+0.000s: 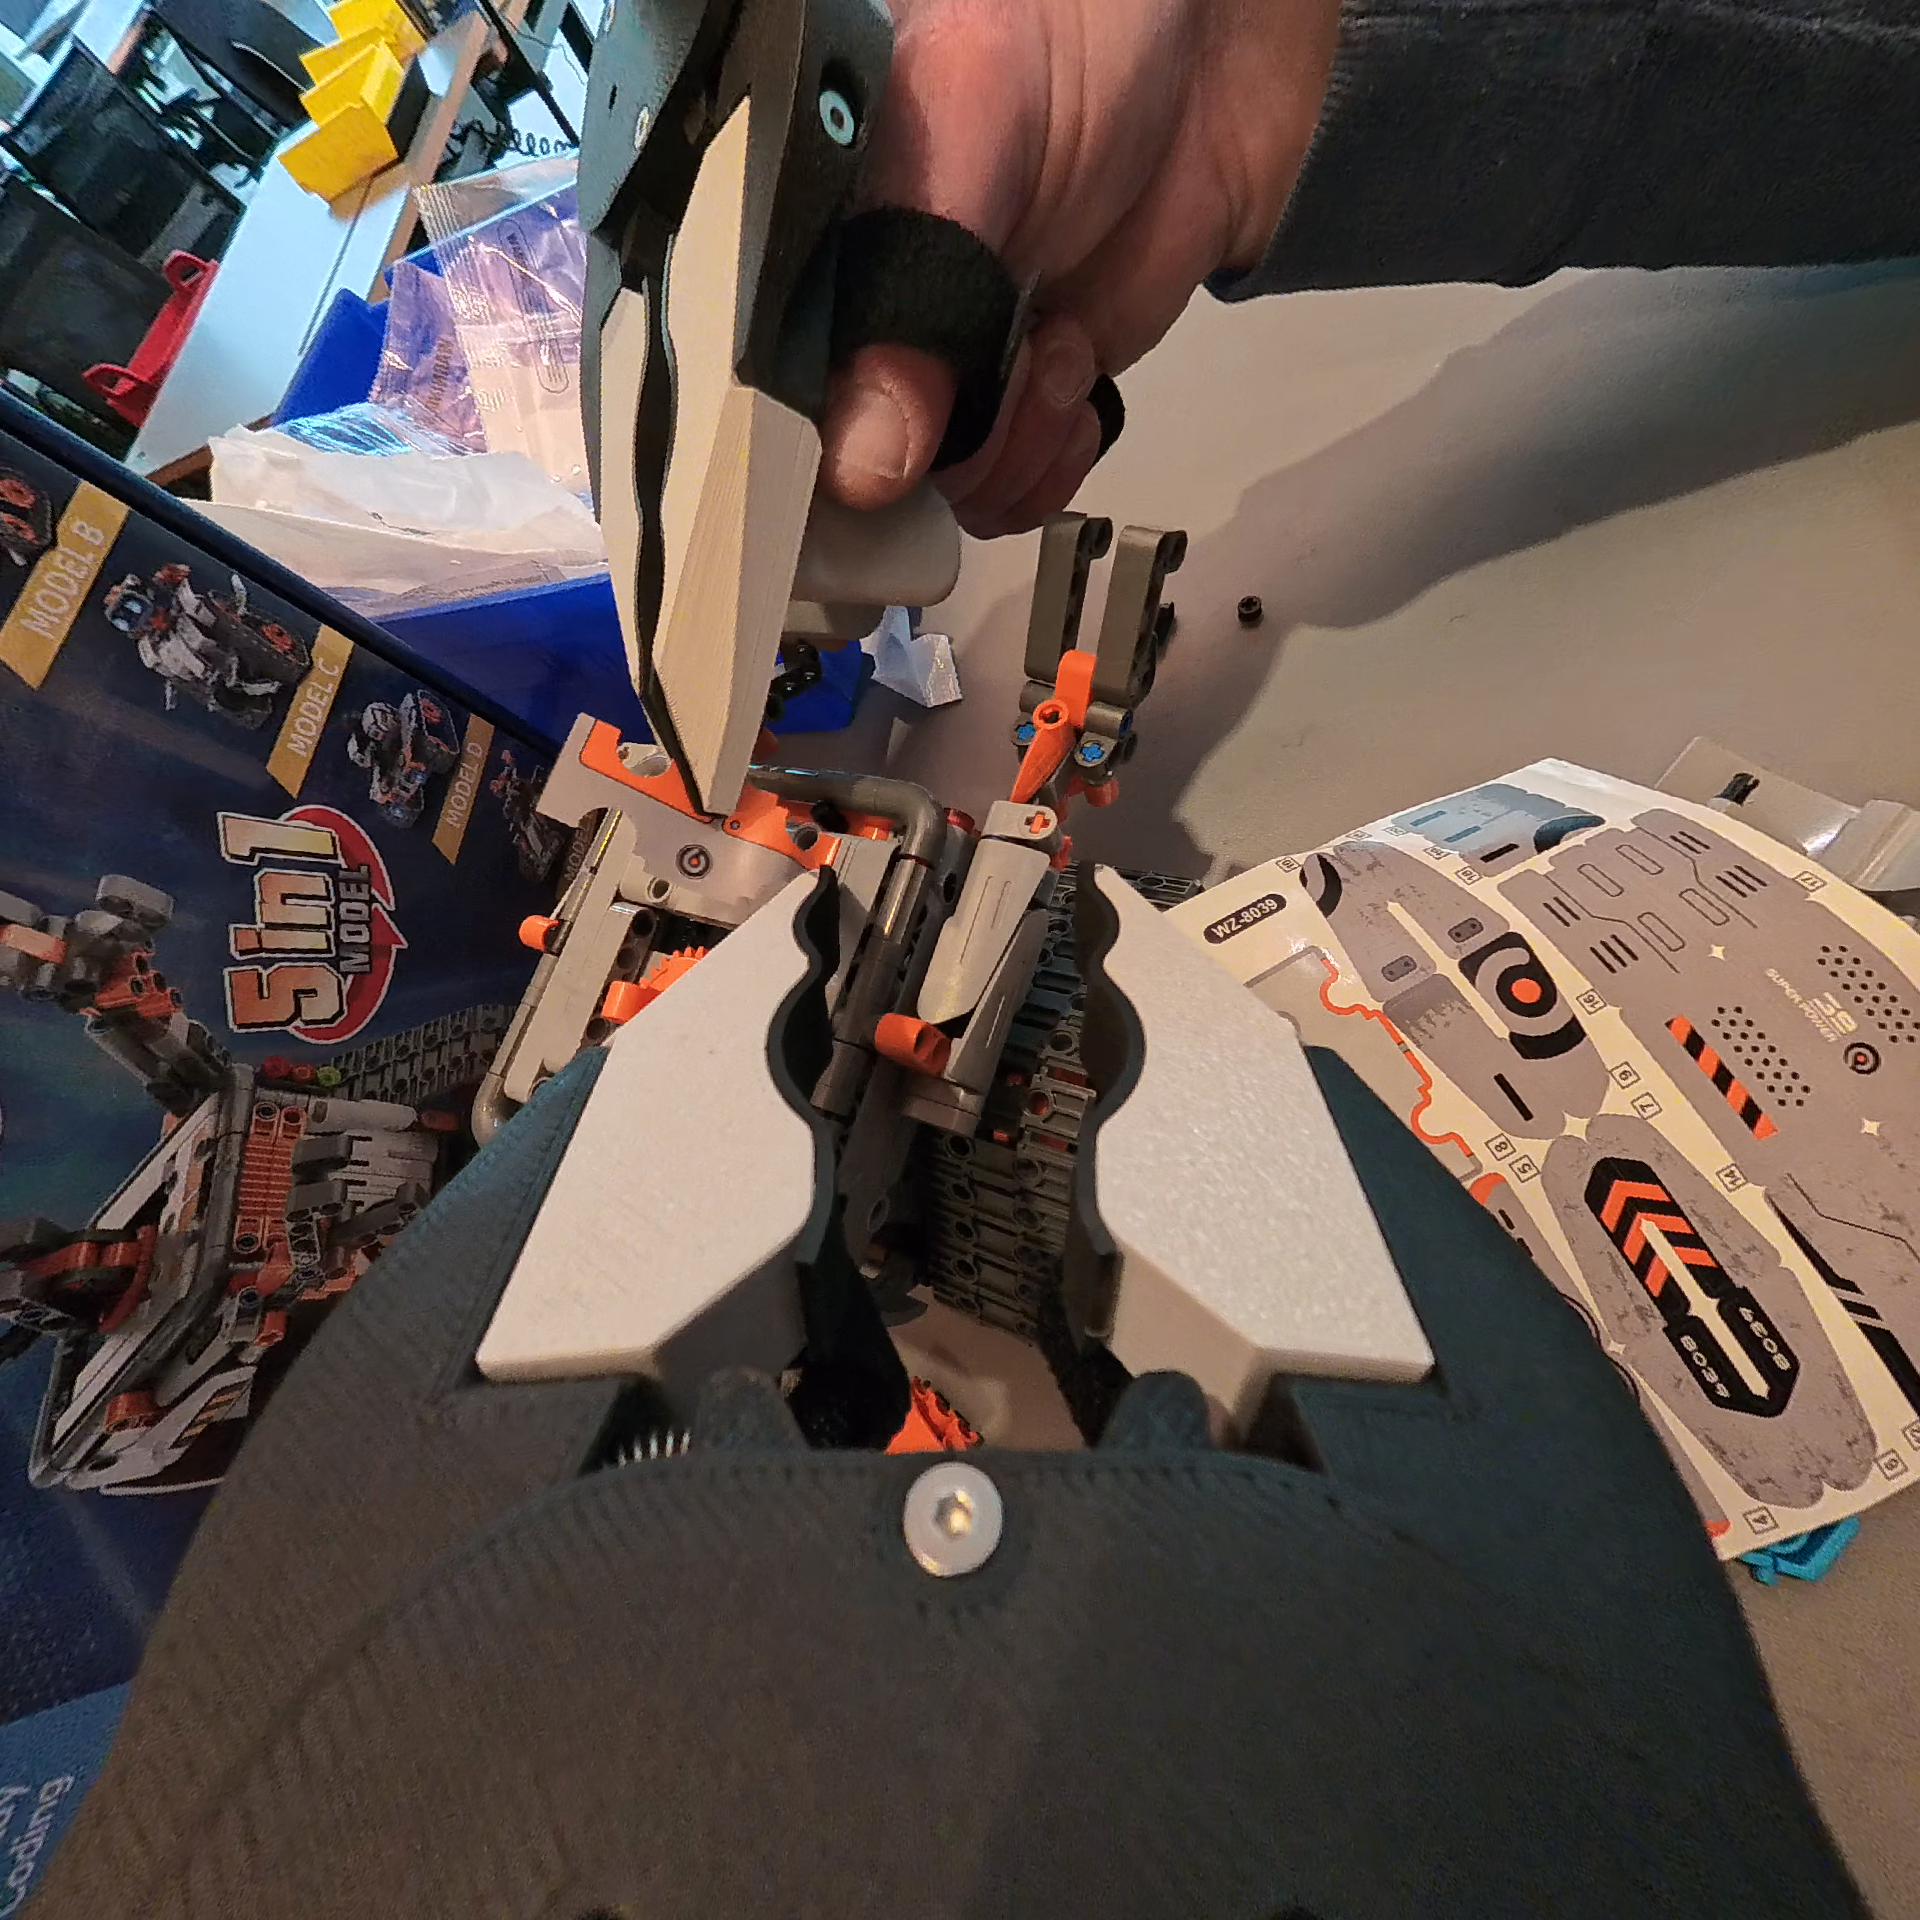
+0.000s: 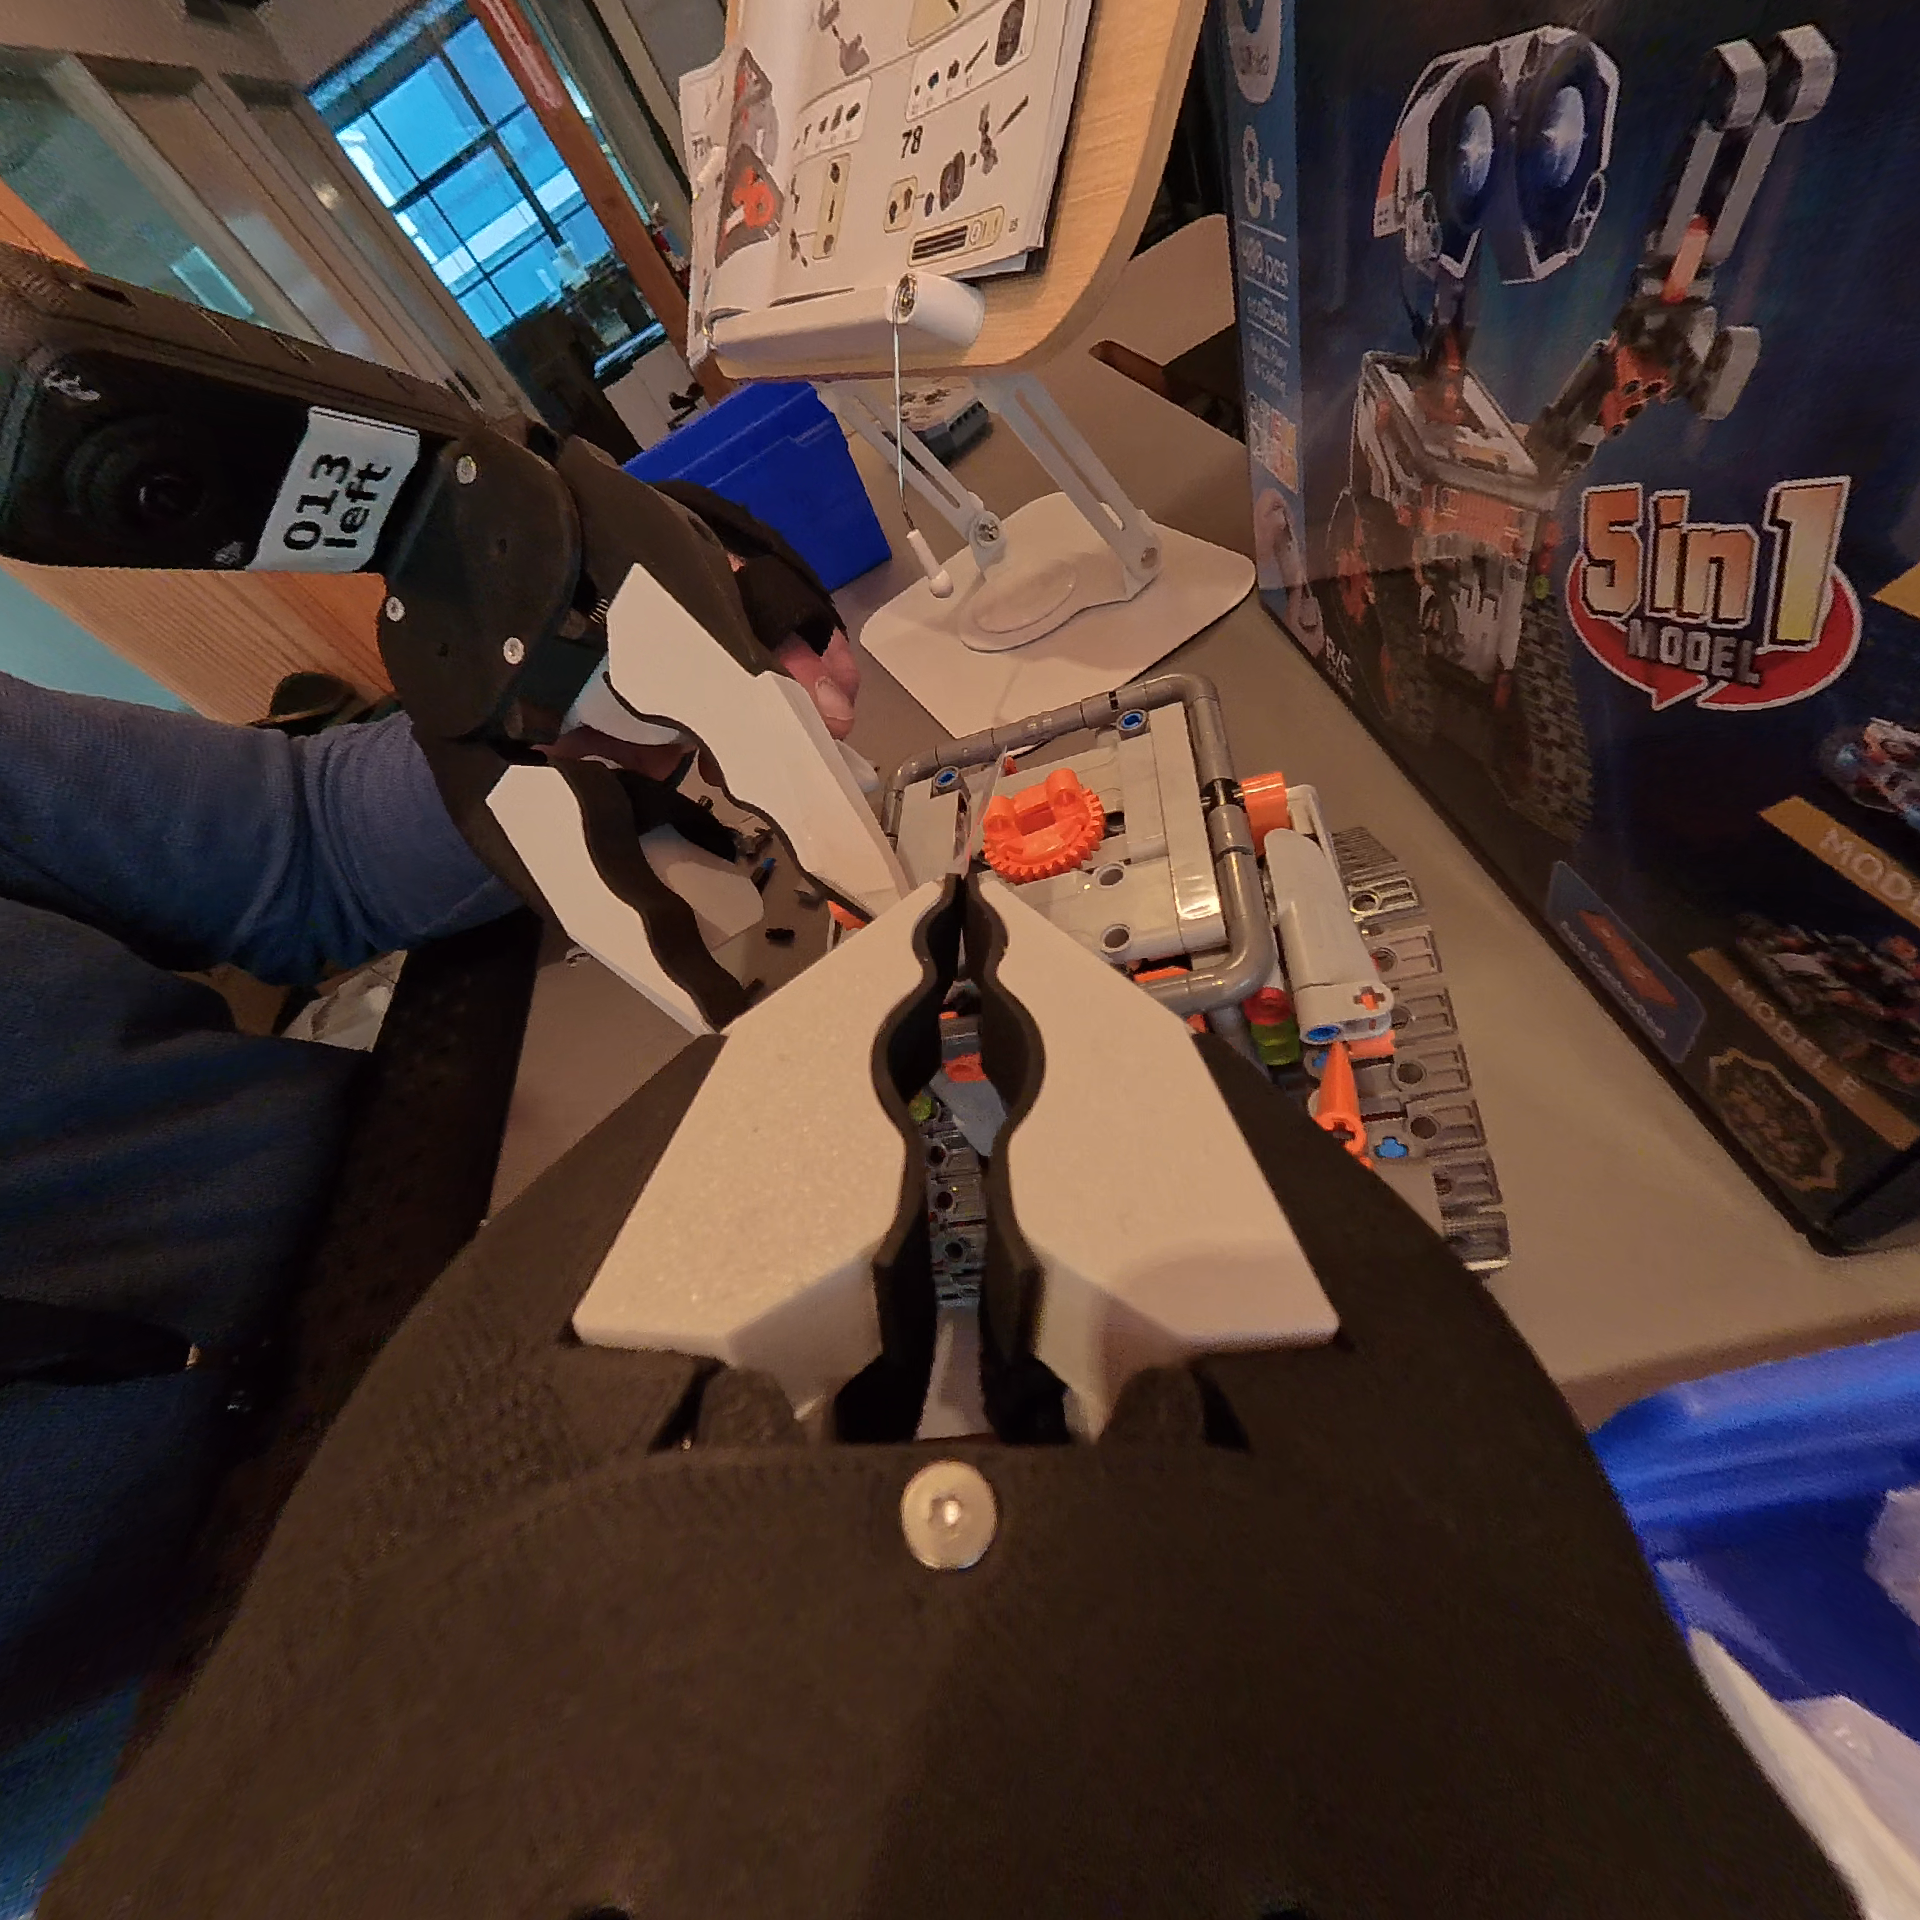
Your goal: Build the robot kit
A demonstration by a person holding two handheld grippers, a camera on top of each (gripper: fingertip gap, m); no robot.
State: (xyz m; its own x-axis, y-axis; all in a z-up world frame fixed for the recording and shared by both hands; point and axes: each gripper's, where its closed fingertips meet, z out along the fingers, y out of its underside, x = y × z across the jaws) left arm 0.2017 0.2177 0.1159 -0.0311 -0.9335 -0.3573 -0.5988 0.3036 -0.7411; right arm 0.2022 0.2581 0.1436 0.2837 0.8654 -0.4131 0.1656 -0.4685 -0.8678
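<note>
**Left gripper** (image 1: 958,899): fingers released and spread. The building-block tracked model (image 2: 1132,862) sits between them. Its grey elbow pipe (image 1: 914,862) and grey panel (image 1: 987,925) lie in the gap. Contact between the fingers and the model cannot be determined.

**Right gripper** (image 2: 961,896): fingers clenched, tips together. The tips rest on top of the model, beside its orange gear (image 2: 1039,826). A thin pale sliver shows at the tips; it cannot be identified. A hand (image 1: 1091,208) holds this gripper.

**Model**: stands on the grey tabletop (image 1: 1455,520), resting on dark grey treads (image 2: 1423,1049).

**Beside the model**:
- In the left wrist view, a sticker sheet (image 1: 1610,1039) lies flat just right of the model.
- A dark blue printed box (image 1: 260,935) stands just left of the model.

**Behind the model**:
- A blue bin (image 2: 790,468).
- A white stand (image 2: 1060,582) carrying an open instruction booklet (image 2: 883,135).
</note>
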